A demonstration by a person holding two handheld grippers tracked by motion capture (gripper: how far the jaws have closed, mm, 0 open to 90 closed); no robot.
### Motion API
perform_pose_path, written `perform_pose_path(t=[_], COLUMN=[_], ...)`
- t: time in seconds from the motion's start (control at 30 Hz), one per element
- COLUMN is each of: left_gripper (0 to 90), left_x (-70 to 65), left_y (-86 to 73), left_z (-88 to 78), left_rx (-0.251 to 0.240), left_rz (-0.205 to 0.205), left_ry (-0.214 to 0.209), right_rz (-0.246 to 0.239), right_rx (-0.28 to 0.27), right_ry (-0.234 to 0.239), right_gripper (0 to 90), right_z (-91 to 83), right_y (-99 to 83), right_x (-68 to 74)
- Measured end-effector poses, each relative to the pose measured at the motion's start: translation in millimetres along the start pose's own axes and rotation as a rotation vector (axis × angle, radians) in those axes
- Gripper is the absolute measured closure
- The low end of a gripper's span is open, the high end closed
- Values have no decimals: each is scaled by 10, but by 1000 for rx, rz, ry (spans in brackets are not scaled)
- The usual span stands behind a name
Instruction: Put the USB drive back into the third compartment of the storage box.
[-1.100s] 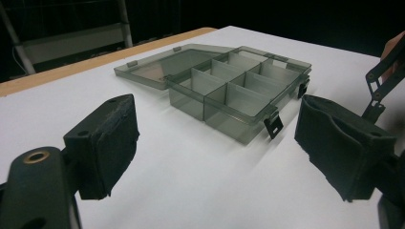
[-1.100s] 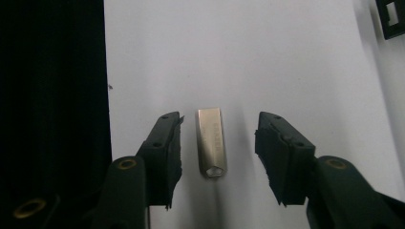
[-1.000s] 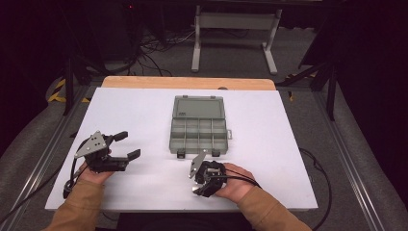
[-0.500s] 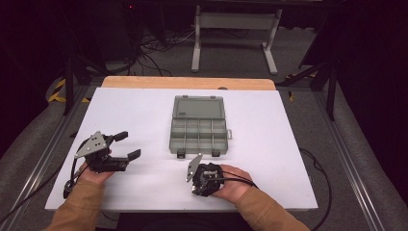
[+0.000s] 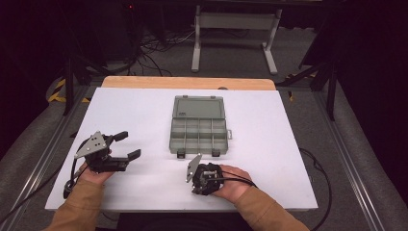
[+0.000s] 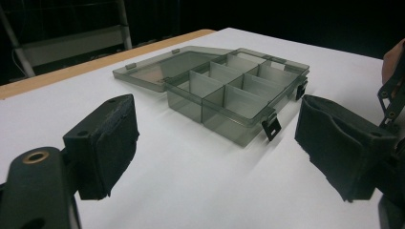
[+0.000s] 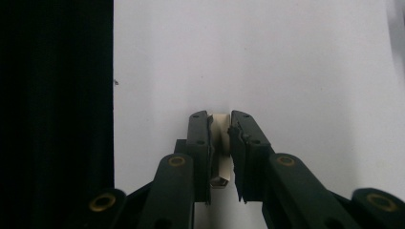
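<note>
Since the earlier frames the right gripper [image 5: 196, 174] has tipped down toward the tabletop and its jaws have just been closing; they now pinch a small cream-coloured piece [image 7: 220, 125]. The left gripper [image 5: 124, 146] hovers with jaws spread wide, nothing between them. Pickup looks done; placing the piece into the open compartment box [image 5: 198, 136], ahead of and between both grippers, appears left. The white table [image 5: 144, 110] is bare around them, its near edge close behind the right gripper.
</note>
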State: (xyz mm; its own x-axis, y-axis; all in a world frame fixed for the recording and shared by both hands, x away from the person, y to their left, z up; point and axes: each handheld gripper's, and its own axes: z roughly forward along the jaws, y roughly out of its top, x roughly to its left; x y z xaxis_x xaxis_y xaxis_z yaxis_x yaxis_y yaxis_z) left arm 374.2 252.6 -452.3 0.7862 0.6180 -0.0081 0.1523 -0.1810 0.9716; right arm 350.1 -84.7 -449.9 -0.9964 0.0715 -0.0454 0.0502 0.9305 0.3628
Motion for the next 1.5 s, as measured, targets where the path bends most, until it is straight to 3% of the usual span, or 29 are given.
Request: perform_pose_path(t=[0.13, 0.77, 1.17, 1.5], left_gripper=[153, 153, 153, 153], left_x=[-1, 5, 12, 17], left_y=[0, 2, 3, 1], left_z=[-3, -6, -7, -9], left_rx=[-2, -2, -4, -3], left_rz=[-4, -4, -1, -6], left_ry=[-1, -1, 0, 1], right_rz=[-9, 30, 65, 108], right_rx=[12, -57, -121, -186], right_ry=[-3, -29, -66, -78], right_gripper=[787, 787, 787, 787], right_z=[-26, -329, -576, -747], right_y=[12, 35, 68, 71], right_x=[-18, -203, -410, -667])
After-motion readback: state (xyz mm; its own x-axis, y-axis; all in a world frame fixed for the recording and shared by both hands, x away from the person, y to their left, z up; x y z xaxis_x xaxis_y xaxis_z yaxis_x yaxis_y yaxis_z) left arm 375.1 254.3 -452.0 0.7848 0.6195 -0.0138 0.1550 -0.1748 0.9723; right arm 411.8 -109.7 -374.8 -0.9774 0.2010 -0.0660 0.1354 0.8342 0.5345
